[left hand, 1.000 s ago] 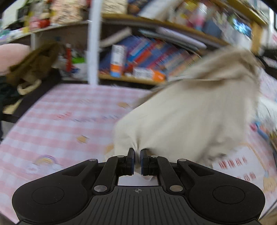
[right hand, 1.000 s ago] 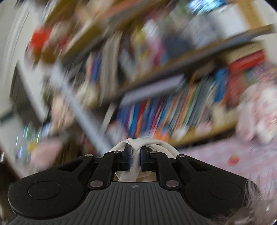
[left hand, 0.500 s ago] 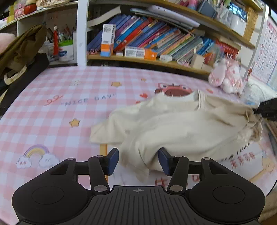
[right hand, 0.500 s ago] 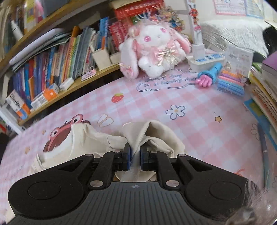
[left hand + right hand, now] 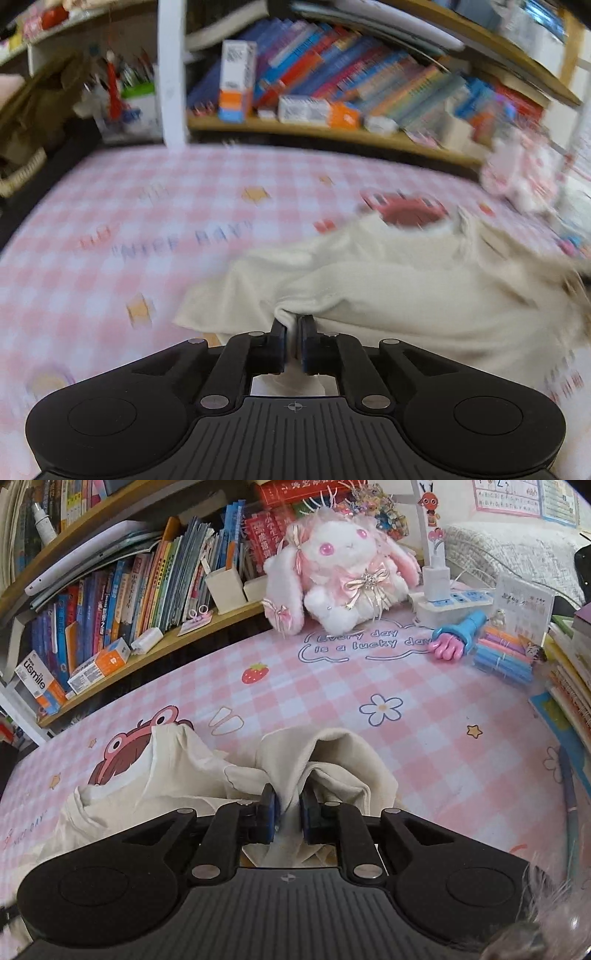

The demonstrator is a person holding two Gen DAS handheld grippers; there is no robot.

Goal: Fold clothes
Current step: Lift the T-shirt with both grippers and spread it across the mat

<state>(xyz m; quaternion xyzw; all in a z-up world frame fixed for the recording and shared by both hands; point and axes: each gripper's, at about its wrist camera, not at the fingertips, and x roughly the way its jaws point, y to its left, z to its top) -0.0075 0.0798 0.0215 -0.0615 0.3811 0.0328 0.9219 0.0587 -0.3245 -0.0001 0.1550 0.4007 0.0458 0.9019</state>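
A cream garment (image 5: 406,295) lies crumpled on the pink checked table mat (image 5: 147,221), with its neck opening towards the shelf. My left gripper (image 5: 293,332) is shut on a bunched edge at the garment's near left side; this view is blurred by motion. In the right wrist view the same garment (image 5: 166,775) spreads to the left. There my right gripper (image 5: 287,808) is shut on a raised ribbed fold of it, low over the mat (image 5: 406,738). The cloth under both grippers is hidden.
A bookshelf (image 5: 332,92) runs along the table's far edge, and a brown bag (image 5: 33,110) hangs at far left. A pink plush rabbit (image 5: 343,576), a power strip (image 5: 454,603), coloured pens (image 5: 506,661) and stacked books (image 5: 569,686) crowd the far right.
The garment came down from the air onto the mat. My left gripper opened half a second ago and has now shut on the garment's edge again. The right gripper stayed shut on its fold.
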